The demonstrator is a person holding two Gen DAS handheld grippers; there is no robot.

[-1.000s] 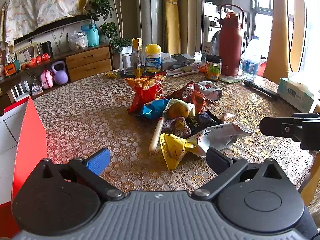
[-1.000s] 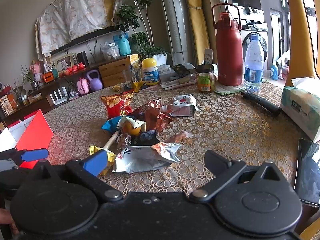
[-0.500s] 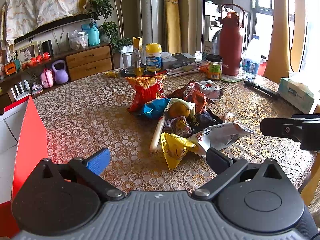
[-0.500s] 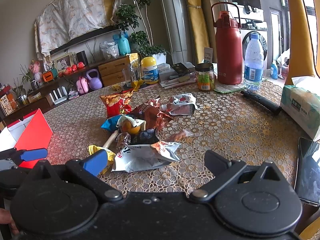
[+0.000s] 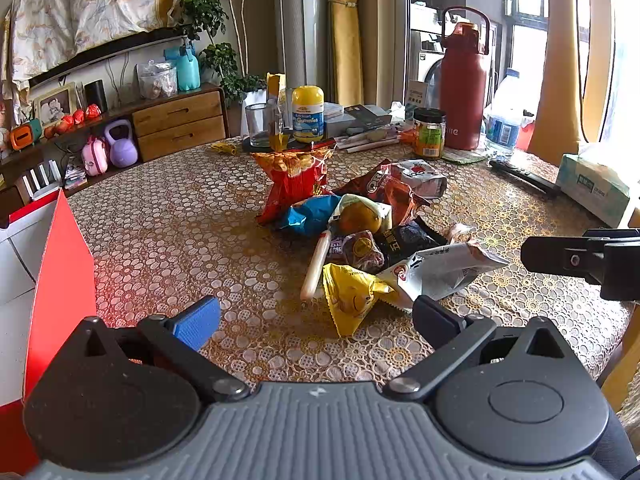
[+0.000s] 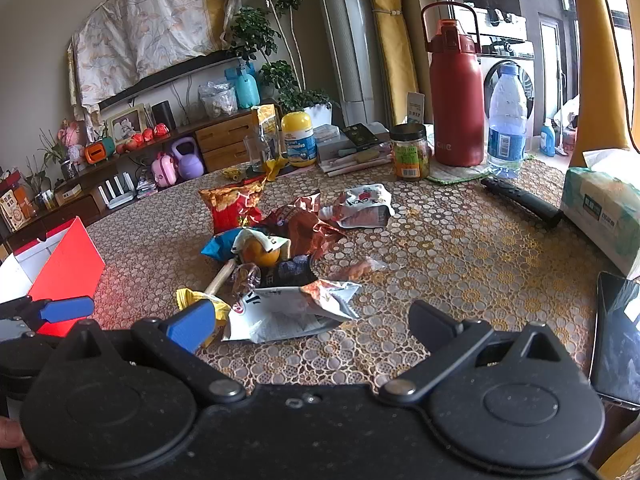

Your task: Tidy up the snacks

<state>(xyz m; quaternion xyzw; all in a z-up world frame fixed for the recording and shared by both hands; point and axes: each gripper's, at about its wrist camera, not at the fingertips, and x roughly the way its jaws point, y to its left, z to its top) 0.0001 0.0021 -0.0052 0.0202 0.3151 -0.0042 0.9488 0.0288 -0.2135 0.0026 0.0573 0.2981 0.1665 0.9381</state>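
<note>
Left hand-held gripper (image 5: 316, 318) and right hand-held gripper (image 6: 308, 322) both agape, empty; phone (image 6: 616, 336) only in right view

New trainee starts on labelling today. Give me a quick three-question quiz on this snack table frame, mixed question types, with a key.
1. True or false: the left hand-held gripper is shut on a snack.
2. Which snack in the snack pile lies nearest the left hand-held gripper? A) red chip bag B) yellow packet C) blue packet
3. Fill in: the red box sits at the table's ____ edge in the right wrist view.

Key:
1. False; both it and the right hand-held gripper are open and empty.
2. B
3. left
</note>
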